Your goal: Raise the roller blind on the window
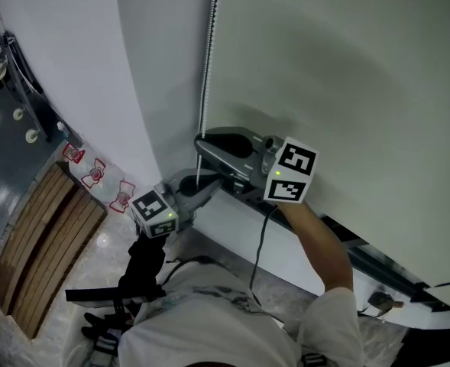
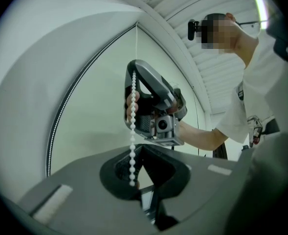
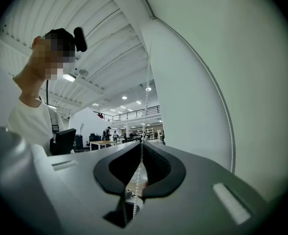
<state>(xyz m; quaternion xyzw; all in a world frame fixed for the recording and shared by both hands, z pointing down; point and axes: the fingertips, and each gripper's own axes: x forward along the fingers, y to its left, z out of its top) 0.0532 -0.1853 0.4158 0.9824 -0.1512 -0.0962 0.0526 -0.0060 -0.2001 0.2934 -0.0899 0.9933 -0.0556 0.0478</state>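
While the right gripper (image 3: 141,148) is clamped tight on the bead chain (image 1: 205,67), with one run passing straight through its closed pads, the left gripper (image 2: 143,153) just below it has its jaws a narrow way apart. The chain hangs into that gap against one pad and does not look pinched. Roller blind (image 1: 339,67) hangs over the pane beyond both grippers, reaching down near the white sill (image 1: 232,224); task looks barely begun.

Risks, as judged:
- Smooth beads could slip through the right gripper under a hard pull.
- A pull angled away from the wall could drag the chain off its line.
- The left gripper could close beside the chain rather than on it.
- Catching the second run (image 2: 59,116), off to the left gripper's side, would likely work against the pull.

No bench in view. White wall beside the left gripper, with dark floor and a slatted wooden panel (image 1: 41,239) below it. Behind the right gripper is a large lit hall with desks.
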